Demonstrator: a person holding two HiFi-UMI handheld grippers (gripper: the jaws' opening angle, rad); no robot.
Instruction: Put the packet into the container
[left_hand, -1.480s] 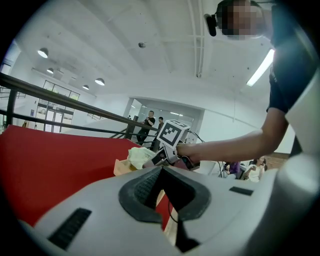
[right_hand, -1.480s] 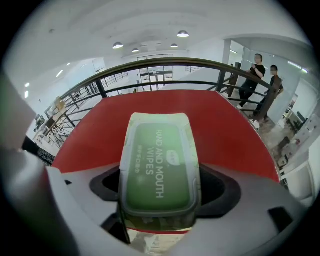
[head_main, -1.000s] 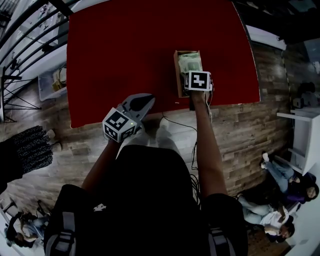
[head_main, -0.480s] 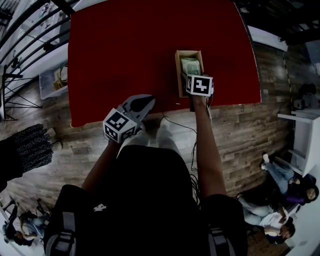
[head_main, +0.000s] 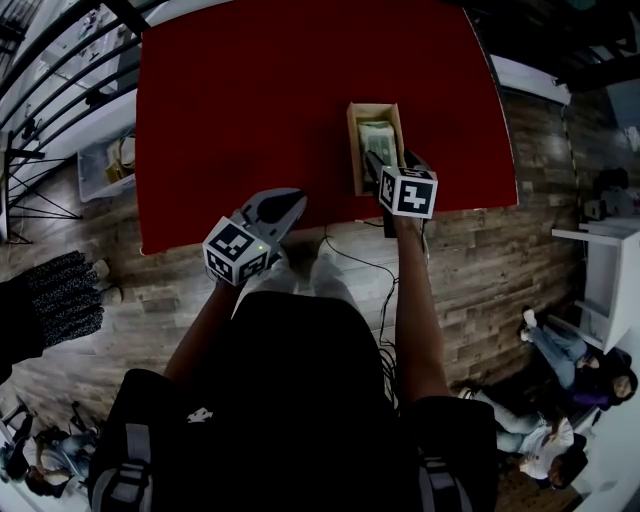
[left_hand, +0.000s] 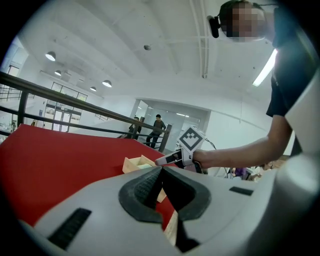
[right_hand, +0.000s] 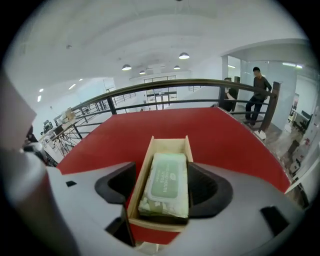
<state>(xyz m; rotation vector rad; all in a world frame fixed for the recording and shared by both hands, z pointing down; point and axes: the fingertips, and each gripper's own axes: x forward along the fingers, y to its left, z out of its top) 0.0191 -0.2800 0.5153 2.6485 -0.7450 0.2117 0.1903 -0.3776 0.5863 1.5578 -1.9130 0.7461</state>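
A green wipes packet (head_main: 377, 135) lies flat inside the open wooden container (head_main: 352, 150) near the front edge of the red table (head_main: 250, 100). My right gripper (head_main: 390, 162) hangs over the container's near end, tilted down. Its jaws have just been closing a little but stand open, and the pads touch nothing. In the right gripper view the packet (right_hand: 165, 185) fills the near part of the container (right_hand: 167, 146), below and between the jaws. My left gripper (head_main: 288, 203) is shut on nothing and stays at the table's front edge, left of the container (left_hand: 132, 164).
A dark railing (right_hand: 165, 85) runs beyond the table's far edge. Wooden floor (head_main: 480, 260) surrounds the table, and a cable (head_main: 360, 250) trails from the right hand. People sit on the floor at the lower right (head_main: 560, 350), and others stand by the railing (right_hand: 257, 92).
My right gripper has lifted and drawn back toward the table's front edge, off the packet, which stays in the container. The left gripper has not moved.
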